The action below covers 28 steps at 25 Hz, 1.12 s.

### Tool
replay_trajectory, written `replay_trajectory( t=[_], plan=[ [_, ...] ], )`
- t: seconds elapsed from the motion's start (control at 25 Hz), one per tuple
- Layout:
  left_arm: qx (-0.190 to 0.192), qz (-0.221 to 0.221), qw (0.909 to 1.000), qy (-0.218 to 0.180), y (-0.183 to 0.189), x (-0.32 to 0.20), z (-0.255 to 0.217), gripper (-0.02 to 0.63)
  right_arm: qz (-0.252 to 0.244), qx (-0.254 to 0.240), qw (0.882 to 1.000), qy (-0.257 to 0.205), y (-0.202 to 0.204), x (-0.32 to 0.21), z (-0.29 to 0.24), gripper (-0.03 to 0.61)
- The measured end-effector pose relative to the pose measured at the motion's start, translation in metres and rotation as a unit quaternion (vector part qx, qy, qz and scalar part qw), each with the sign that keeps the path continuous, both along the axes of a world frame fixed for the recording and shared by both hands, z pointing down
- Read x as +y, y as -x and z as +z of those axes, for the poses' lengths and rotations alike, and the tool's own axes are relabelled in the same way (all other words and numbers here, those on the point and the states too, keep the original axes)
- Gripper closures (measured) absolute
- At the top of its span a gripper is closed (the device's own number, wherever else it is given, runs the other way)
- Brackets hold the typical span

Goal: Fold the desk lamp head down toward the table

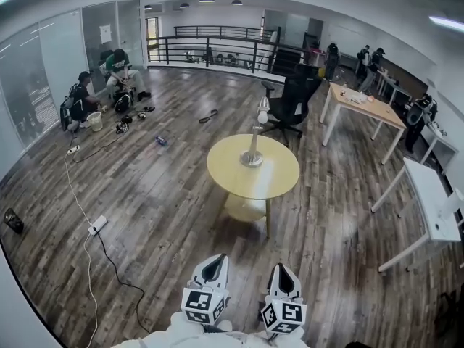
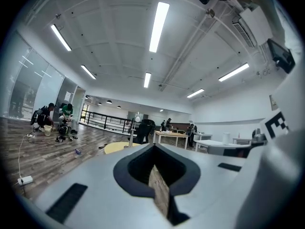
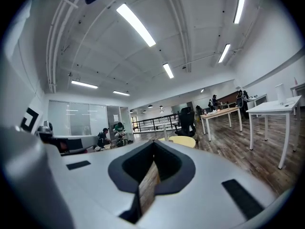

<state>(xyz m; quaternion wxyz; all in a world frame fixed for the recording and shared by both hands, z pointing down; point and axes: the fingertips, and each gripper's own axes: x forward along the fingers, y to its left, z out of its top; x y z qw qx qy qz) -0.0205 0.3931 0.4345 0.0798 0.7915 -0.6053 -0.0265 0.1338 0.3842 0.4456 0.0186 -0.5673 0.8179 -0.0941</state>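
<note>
Wood-floored open room; desk lamp (image 1: pixel 254 140) stood at frame centre on the round yellow tabletop (image 1: pixel 279 176), head raised, not yet folded. Left hand-held gripper (image 1: pixel 216 261) and right hand-held gripper (image 1: pixel 280 270), at bottom edge, both closed and empty, well apart from lamp. Step, judged: approach. Next move needs reaching the head and opening jaws.

Black office chair (image 1: pixel 293 98) stands near wooden desk (image 1: pixel 362 103).

White left gripper (image 1: pixel 217 259), right gripper (image 1: pixel 280 267), marker cubes (image 1: pixel 204 305)
</note>
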Motion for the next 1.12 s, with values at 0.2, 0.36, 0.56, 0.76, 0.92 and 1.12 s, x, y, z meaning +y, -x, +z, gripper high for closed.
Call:
replay_trajectory(
  t=[0.2,0.36,0.56,0.76,0.92,1.12],
  plan=[
    [0.014,0.009,0.9998,0.013,0.007,-0.028,0.006,0.615,0.010,0.010,1.000,0.012,0.005,-0.026,0.003,0.568],
    [0.017,0.011,0.9996,0.021,0.016,-0.050,0.012,0.615,0.017,0.013,1.000,0.016,0.011,-0.048,0.003,0.568],
    [0.017,0.007,0.9996,0.021,0.025,-0.079,0.015,0.615,0.012,0.017,1.000,0.018,0.020,-0.078,0.006,0.568],
    [0.015,-0.004,0.9995,0.029,0.037,-0.112,0.020,0.615,-0.005,0.010,1.000,0.017,0.037,-0.114,0.005,0.568],
    [0.012,-0.013,0.9994,0.029,0.042,-0.146,0.024,0.615,-0.015,0.006,1.000,0.008,0.042,-0.148,0.003,0.568],
    [0.009,-0.013,0.9995,0.027,0.037,-0.196,0.022,0.615,-0.018,0.005,1.000,0.012,0.038,-0.202,0.005,0.568]
  ],
)
